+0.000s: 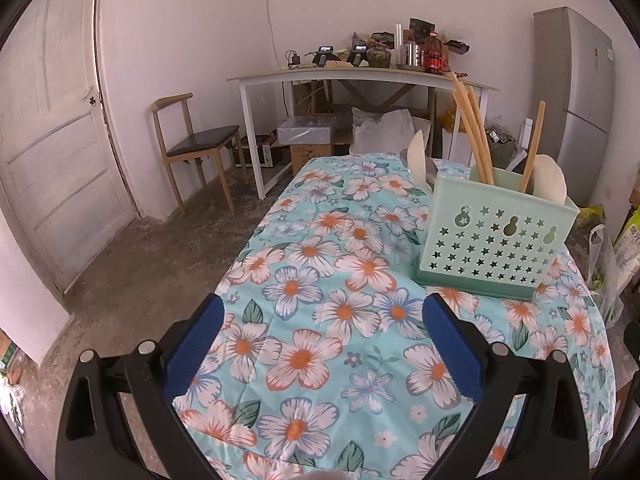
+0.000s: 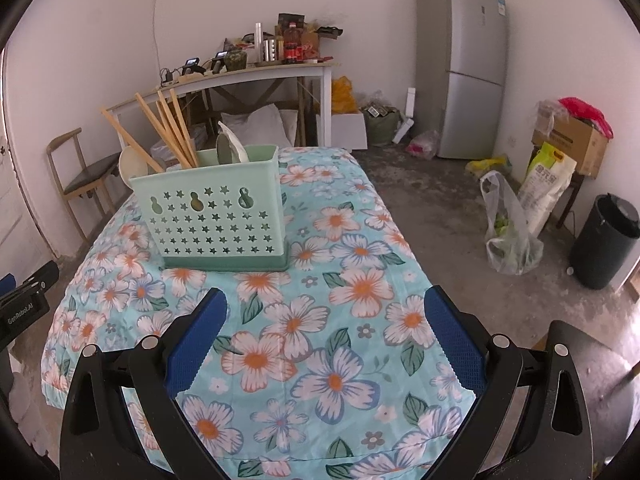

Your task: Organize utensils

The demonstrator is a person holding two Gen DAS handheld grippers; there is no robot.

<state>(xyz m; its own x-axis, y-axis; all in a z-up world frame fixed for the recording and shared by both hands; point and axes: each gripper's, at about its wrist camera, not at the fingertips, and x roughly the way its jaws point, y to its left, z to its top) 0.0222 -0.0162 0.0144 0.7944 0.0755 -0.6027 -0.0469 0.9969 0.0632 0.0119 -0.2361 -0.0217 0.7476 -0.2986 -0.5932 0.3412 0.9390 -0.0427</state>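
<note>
Utensils sit upright in the green holder [image 1: 492, 240] on my flowered tablecloth [image 1: 320, 320]: wooden chopsticks [image 1: 472, 132] leaning out of it, pale spoons [image 1: 550, 178] at either end. From my left gripper [image 1: 322, 316] the holder lies ahead and to the right; from my right gripper [image 2: 326, 312] it lies ahead and to the left. Both grippers are spread wide, holding nothing, hovering well short of it.
</note>
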